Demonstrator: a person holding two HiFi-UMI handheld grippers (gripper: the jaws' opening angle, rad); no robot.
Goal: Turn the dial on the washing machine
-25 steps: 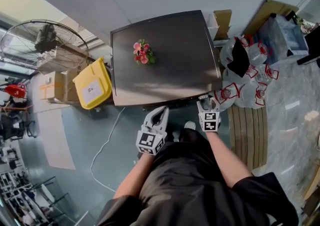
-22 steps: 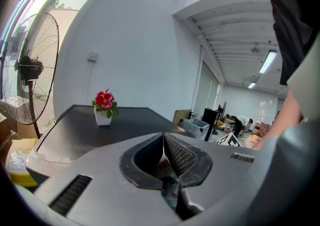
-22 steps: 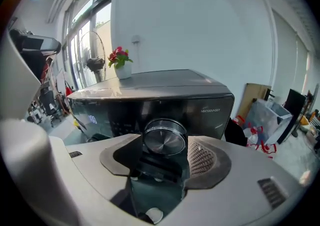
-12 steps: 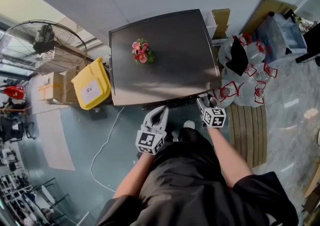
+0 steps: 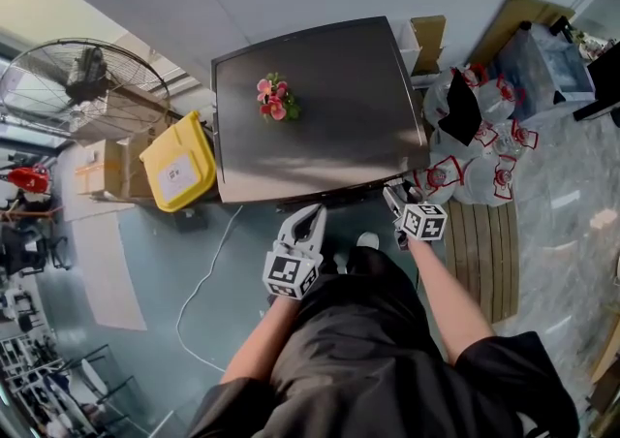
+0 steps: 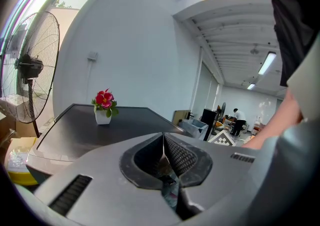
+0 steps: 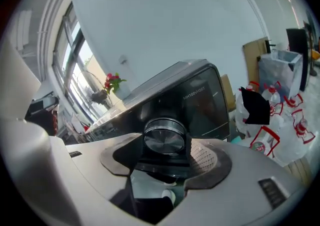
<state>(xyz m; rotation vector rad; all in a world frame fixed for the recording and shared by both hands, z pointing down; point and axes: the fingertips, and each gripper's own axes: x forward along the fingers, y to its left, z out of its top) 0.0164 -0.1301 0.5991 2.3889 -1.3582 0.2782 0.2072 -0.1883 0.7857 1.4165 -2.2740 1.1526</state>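
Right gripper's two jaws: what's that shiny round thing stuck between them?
That is the dial on the washing machine. The right gripper has its jaws closed on the dial's sides. The right gripper view shows it.

Head view steeply down over washing machine; gripper views low, facing it, right closest

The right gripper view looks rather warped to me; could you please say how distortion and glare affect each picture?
Right gripper view: fisheye curves the washing machine, corners black, dial sharp with sheen. Head view: pale glare band across the machine's lid. Left gripper view: dark vignette, flower pot crisp.
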